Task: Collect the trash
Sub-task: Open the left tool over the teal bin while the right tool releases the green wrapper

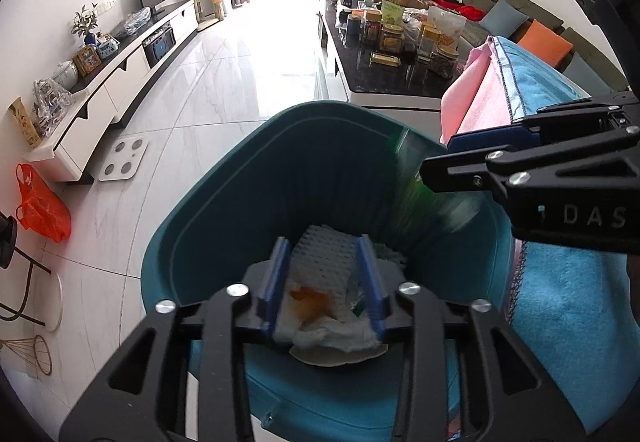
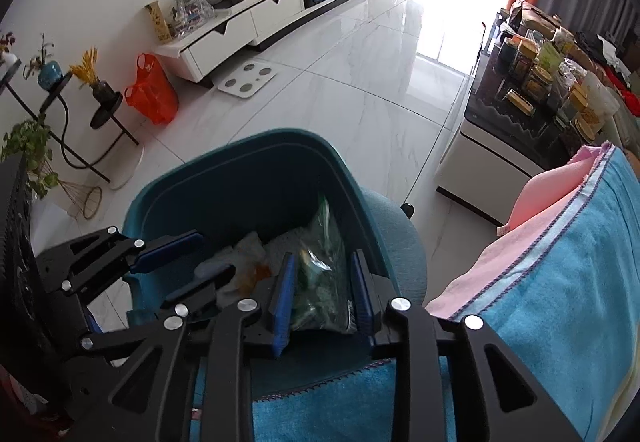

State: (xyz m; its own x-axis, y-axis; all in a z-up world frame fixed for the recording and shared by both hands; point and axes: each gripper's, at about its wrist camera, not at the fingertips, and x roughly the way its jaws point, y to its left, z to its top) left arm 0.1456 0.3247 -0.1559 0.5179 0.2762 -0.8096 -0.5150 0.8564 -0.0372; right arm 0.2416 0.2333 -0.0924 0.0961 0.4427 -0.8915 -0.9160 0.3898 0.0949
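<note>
A teal bin (image 1: 224, 178) stands right below both grippers. My left gripper (image 1: 324, 242) hangs over its mouth, jaws apart. Between and below its blue pads lie a crumpled white tissue with an orange stain (image 1: 320, 322) and a white foam net (image 1: 324, 254), with a paper disc under them. My right gripper (image 2: 323, 256) is open over the bin (image 2: 240, 146). A green plastic wrapper (image 2: 320, 282) hangs loose between its pads, a gap showing on the right. That wrapper is a green blur (image 1: 416, 194) in the left wrist view, under the right gripper (image 1: 438, 158). In the right wrist view the left gripper (image 2: 216, 254) stands open above the tissue (image 2: 244, 254).
A blue towel (image 2: 560, 282) and a pink cloth (image 2: 532, 202) drape close on the right. A dark table crowded with jars (image 1: 400, 42) stands beyond. On the tiled floor lie an orange bag (image 2: 152, 90) and a white scale (image 2: 248, 78) by a long white cabinet (image 2: 256, 18).
</note>
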